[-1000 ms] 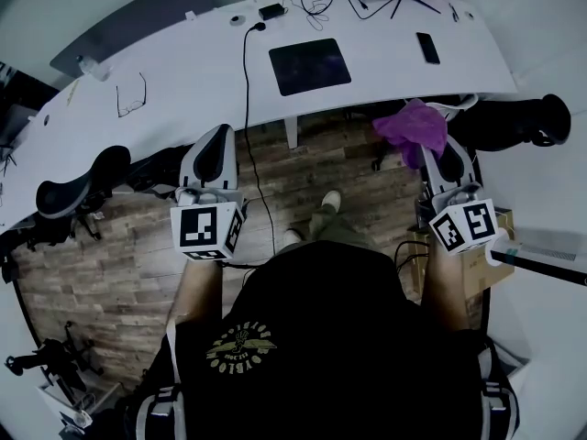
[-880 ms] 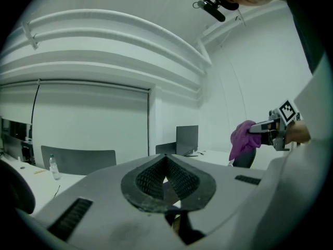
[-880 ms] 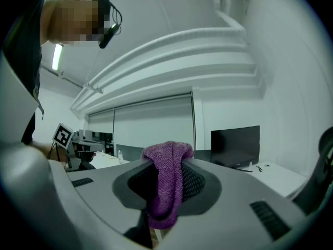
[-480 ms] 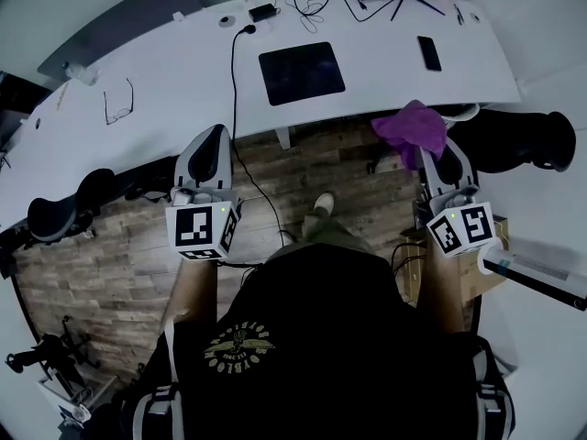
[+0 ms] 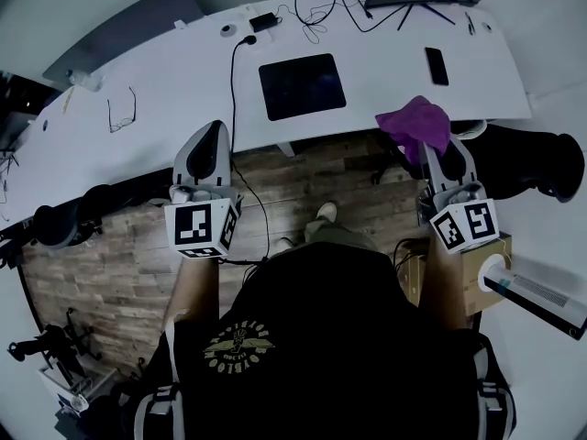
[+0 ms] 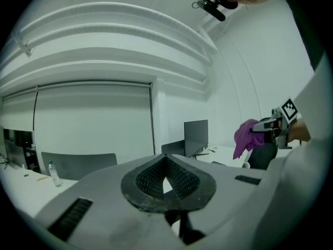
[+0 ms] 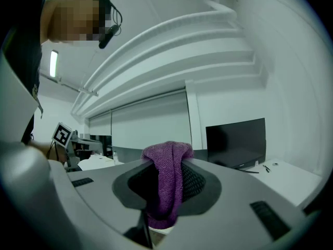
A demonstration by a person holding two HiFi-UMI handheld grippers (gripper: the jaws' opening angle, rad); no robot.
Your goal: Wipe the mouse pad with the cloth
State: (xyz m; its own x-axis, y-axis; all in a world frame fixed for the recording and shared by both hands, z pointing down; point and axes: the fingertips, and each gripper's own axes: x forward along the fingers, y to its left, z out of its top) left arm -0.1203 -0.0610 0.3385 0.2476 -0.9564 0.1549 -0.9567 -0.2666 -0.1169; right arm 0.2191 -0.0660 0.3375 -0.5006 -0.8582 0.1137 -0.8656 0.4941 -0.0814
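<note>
We hold two grippers in front of the bench (image 5: 165, 71), short of its near edge. The right gripper (image 5: 433, 150) has the one cloth (image 5: 415, 122). Its fingers (image 7: 200, 181) are pressed together on a fold of the purple fabric, which bulges above them and hangs down between them. Pinched that way, a loose wad sits ahead of the tips, which we judge is what should meet the surface when we wipe.

The left gripper (image 5: 210, 134) carries nothing. Its fingers (image 6: 148, 178) are drawn together, the pads meeting at the top with only a small gap below. It hangs to the left, near the bench edge, probably kept back so it can press down on the pad if it slides.

The single mouse pad (image 5: 302, 86), dark and square, lies flat in the middle of the bench. The cloth is in the air by the near edge, to the pad's right and apart from it, so no wiping has begun. We judge that the next move is a reach forward and to the left.

Also on the bench are one phone (image 5: 437, 65) to the right of the pad, one pair of glasses (image 5: 121, 115) well to the left, and one black cable (image 5: 234, 81) that runs past the pad's left side and drops over the edge.
</note>
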